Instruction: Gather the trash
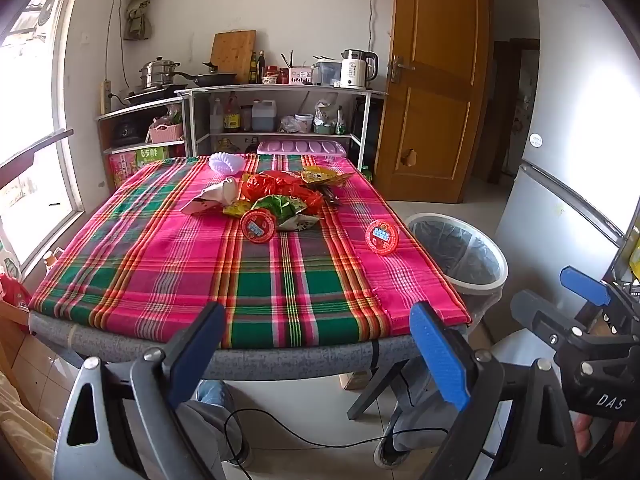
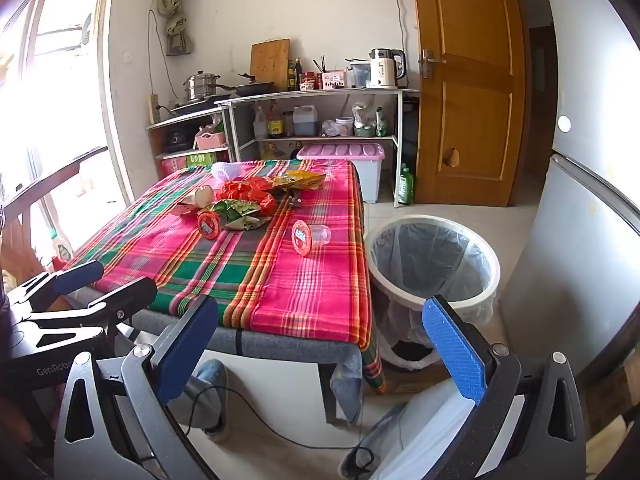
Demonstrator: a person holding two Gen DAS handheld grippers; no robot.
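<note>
A pile of trash lies at the far middle of the plaid-cloth table (image 1: pixel 160 264): a red crumpled wrapper (image 1: pixel 276 186), a green wrapper (image 1: pixel 280 206), a yellow snack bag (image 1: pixel 324 176), a white paper cup (image 1: pixel 224 192) and a red-lidded cup (image 1: pixel 258 226). A second red-lidded clear cup (image 1: pixel 382 237) lies apart near the right edge, also in the right wrist view (image 2: pixel 308 237). A lined white trash bin (image 2: pixel 434 264) stands on the floor right of the table. My left gripper (image 1: pixel 320 344) is open and empty before the near edge. My right gripper (image 2: pixel 320 336) is open and empty too.
A white plastic dish (image 1: pixel 226 162) sits at the table's far end. Kitchen shelves (image 1: pixel 280 120) with pots, bottles and a kettle stand behind. A fridge (image 1: pixel 580 160) and a wooden door (image 1: pixel 432 80) are at right. A cable (image 2: pixel 280 436) lies on the floor.
</note>
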